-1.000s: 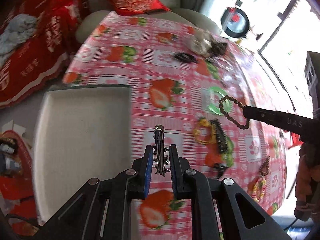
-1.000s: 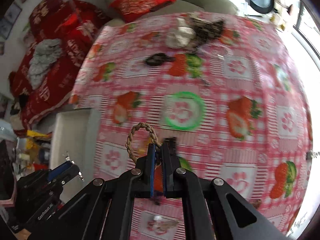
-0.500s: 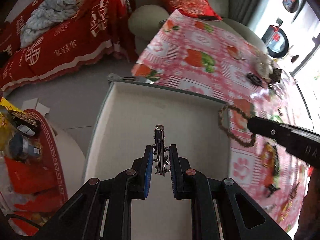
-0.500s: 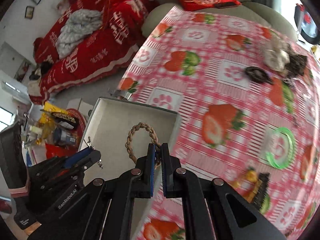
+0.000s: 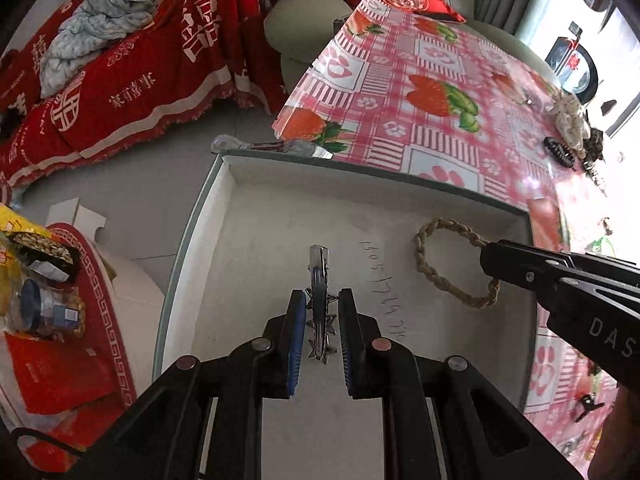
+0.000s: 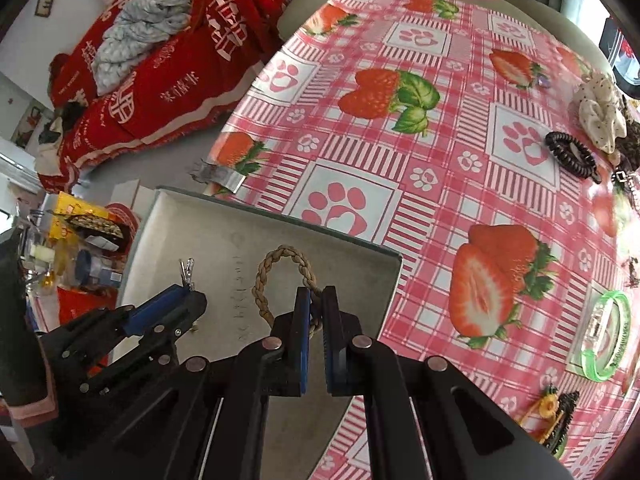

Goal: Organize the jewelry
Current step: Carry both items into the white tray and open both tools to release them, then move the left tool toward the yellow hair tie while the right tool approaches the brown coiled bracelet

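Jewelry held over white tray point(image 5: 208, 240) | left gripper point(image 5: 320, 320) clamped on star hair clip point(image 5: 319, 312) | right gripper point(image 6: 316, 312) pinched tight on braided bracelet point(image 6: 276, 276) | apparently clear of floor | lower, release apart, avoid tangling.

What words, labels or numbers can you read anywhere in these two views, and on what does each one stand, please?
"DAS", cut off: right gripper.
"HAPP", cut off: red blanket; its large white characters are not legible to me.
Handwritten digits: white tray floor, too faint.
Snack packets: too small.
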Motion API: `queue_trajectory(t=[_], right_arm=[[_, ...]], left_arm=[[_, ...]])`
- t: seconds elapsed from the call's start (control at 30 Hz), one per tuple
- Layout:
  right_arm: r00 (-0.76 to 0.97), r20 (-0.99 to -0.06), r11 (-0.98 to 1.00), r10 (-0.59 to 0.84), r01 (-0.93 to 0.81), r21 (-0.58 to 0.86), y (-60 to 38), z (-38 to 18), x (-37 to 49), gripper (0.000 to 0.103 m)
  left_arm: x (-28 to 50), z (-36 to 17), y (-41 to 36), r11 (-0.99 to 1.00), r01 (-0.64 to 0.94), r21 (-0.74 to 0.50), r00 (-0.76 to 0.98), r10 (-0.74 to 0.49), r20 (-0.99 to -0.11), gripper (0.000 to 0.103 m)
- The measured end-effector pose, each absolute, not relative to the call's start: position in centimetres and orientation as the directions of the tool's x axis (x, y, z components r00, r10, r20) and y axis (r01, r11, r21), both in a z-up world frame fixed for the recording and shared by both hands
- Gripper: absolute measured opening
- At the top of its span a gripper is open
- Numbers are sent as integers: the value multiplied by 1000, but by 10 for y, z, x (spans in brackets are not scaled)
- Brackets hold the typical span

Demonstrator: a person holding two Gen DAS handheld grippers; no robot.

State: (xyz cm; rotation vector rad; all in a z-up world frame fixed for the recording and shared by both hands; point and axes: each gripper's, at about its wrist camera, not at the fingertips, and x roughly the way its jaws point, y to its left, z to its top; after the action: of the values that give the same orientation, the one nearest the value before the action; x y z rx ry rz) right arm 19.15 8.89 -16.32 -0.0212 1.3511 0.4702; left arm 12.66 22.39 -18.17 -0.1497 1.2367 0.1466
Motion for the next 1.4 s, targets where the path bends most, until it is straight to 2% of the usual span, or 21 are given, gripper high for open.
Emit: queue_trajectory(t=[0.5,0.57,0.63,0.7,1.0,1.17,1.2,1.23,1.27,1.3,1.4], right_arm=[[103,-959,913,263,-346,214,98,-184,198,9],[99,-959,916,267,-336,220,96,-183,199,15],[103,-954,915,282,-328,235,94,-179,200,27],[114,-950,912,292,-332,241,94,-174,201,32],[184,-922,911,340,-307,275,79,-138,199,32],[200,-915,912,351,-296,285,66,-124,189,38],[199,-913,912,355,-288,292,62,-122,186,39],[197,-913,912,358,-282,297,59,-122,183,40],[194,-912,912,362,-273,304,55,-122,181,40],[191,-912,913,363,-267,308,51,-121,179,40],[191,-911,916,366,-246,317,38,-118,171,41]], left_arm=[[132,-181,218,985,-174,16,322,72,-944,23],[131,-180,218,985,-172,19,322,75,-944,23],[130,-178,218,985,-171,23,323,78,-943,23],[129,-177,217,985,-169,23,321,77,-944,23],[126,-169,210,986,-163,39,323,91,-942,23],[121,-166,205,987,-158,34,319,83,-944,23],[119,-165,205,987,-158,33,317,82,-945,31],[117,-164,203,987,-156,36,314,84,-946,50],[115,-163,202,986,-159,42,312,91,-946,99],[111,-158,200,983,-176,60,332,117,-936,103],[105,-152,193,985,-157,64,336,115,-935,103]])
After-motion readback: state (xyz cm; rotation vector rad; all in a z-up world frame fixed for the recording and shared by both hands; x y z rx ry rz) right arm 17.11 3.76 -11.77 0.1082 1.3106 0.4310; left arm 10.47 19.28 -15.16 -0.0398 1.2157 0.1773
